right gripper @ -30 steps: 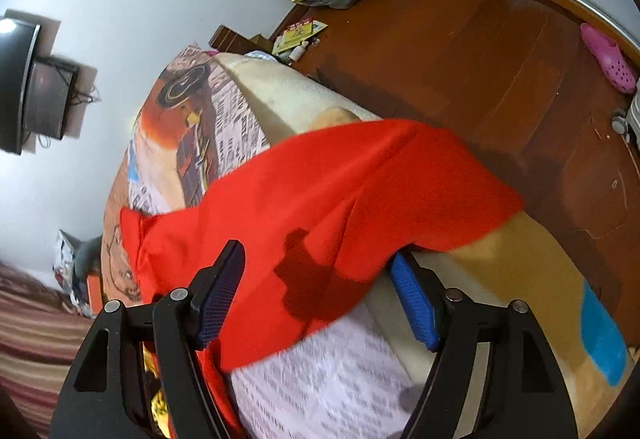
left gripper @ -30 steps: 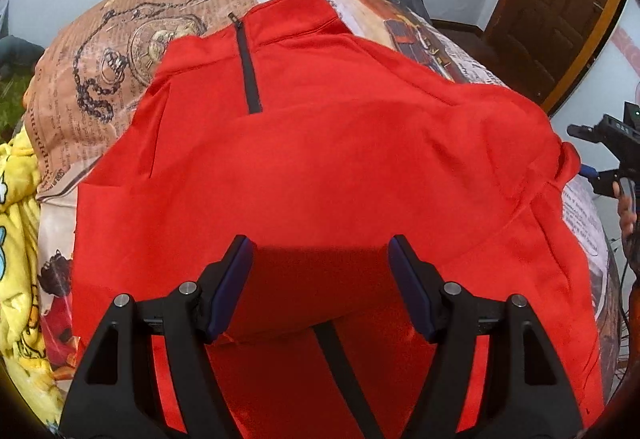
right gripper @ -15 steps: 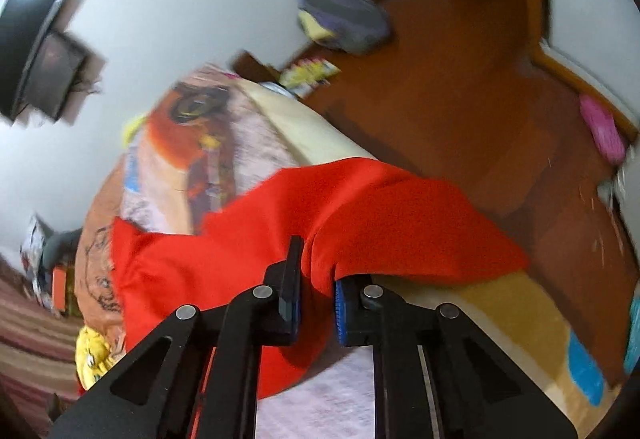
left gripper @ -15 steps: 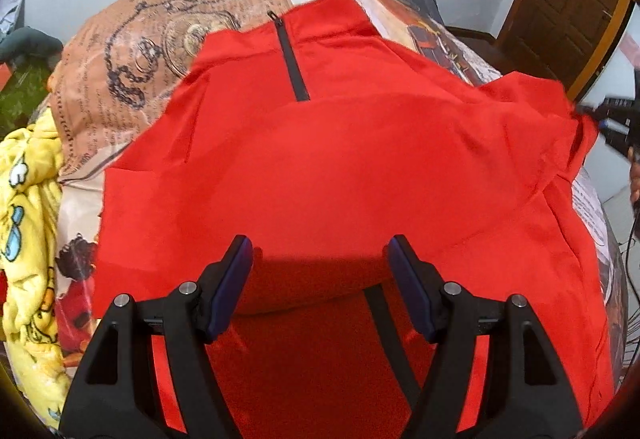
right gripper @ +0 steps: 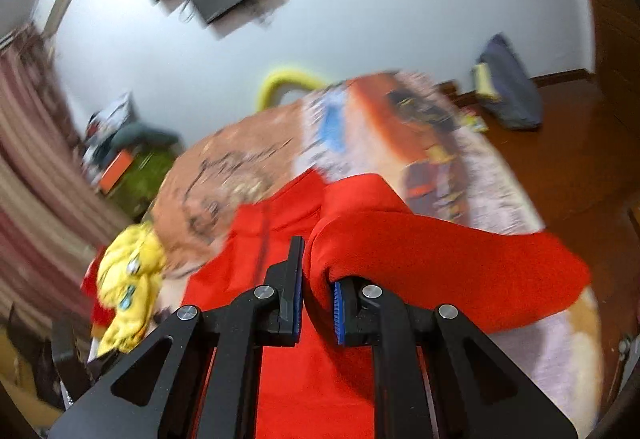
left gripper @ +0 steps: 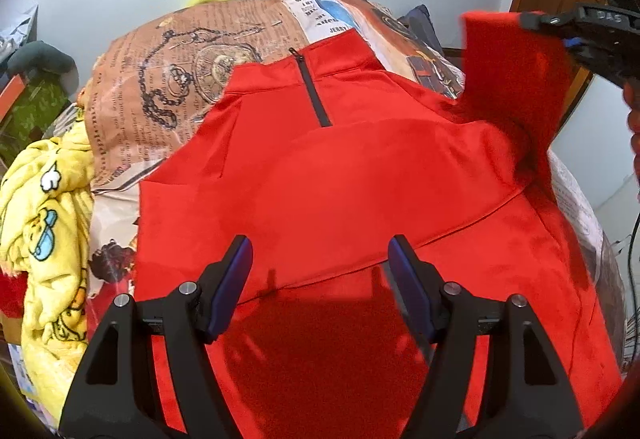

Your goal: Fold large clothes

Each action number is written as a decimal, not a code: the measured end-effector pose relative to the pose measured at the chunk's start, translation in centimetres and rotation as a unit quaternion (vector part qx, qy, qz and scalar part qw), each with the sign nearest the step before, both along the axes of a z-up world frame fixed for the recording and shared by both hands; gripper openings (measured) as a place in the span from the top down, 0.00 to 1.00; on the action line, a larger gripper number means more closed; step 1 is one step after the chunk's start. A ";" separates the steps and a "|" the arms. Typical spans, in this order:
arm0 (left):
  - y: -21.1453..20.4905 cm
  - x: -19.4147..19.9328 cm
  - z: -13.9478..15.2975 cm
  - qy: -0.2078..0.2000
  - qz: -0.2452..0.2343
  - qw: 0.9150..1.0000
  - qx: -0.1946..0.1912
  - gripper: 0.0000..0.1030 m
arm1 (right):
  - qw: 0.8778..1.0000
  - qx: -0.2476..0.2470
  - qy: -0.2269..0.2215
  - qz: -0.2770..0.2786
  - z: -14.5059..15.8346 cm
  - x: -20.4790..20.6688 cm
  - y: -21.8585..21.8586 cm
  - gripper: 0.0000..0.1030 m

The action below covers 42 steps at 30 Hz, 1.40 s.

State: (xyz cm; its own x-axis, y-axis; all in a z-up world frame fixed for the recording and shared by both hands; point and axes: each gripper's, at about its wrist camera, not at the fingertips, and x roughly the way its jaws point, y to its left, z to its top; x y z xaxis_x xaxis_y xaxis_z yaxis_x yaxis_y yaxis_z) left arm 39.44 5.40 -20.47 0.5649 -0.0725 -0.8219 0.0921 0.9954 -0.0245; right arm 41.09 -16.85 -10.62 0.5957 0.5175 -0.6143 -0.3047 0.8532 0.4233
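- The red top point(left gripper: 340, 175) lies spread on the printed bedspread point(left gripper: 192, 79), collar and zip away from the left camera.
- Left gripper point(left gripper: 320, 279) hovers over its hem, jaws apart, holding nothing.
- Right gripper point(right gripper: 316, 303) pinches the sleeve point(right gripper: 420, 251) (raised off the bed).
- A yellow blanket point(left gripper: 44, 215) is bunched at the left.

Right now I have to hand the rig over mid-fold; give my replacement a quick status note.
Left gripper: open, hovering over the lower front of the red pullover, holding nothing.
Right gripper: shut on the sleeve, lifted off the bed.
Pullover lies front up on the printed bedspread, zipper and collar toward the far wall. The opposite sleeve looks folded in already. A yellow blanket is bunched at the left edge.
Left: lay the lifted sleeve across the body, then fold the body.
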 end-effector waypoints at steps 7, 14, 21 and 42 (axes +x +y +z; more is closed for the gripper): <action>2.0 -0.9 -0.7 0.011 0.010 1.000 0.005 0.33 | 0.992 -0.063 0.081 0.068 -6.9 -0.7 6.9 0.90; 3.1 -1.1 -1.6 0.029 0.020 0.999 0.001 0.33 | 0.979 -0.127 0.134 0.090 -10.7 -2.2 8.3 0.82; 1.1 0.1 0.7 0.017 0.002 1.000 -0.002 0.33 | 0.980 -0.118 0.126 0.096 -7.9 -3.9 4.9 0.49; -24.5 14.4 -0.7 0.076 -0.219 0.973 0.022 0.29 | 0.980 -0.155 0.061 -0.107 -6.3 -5.2 -12.7 0.38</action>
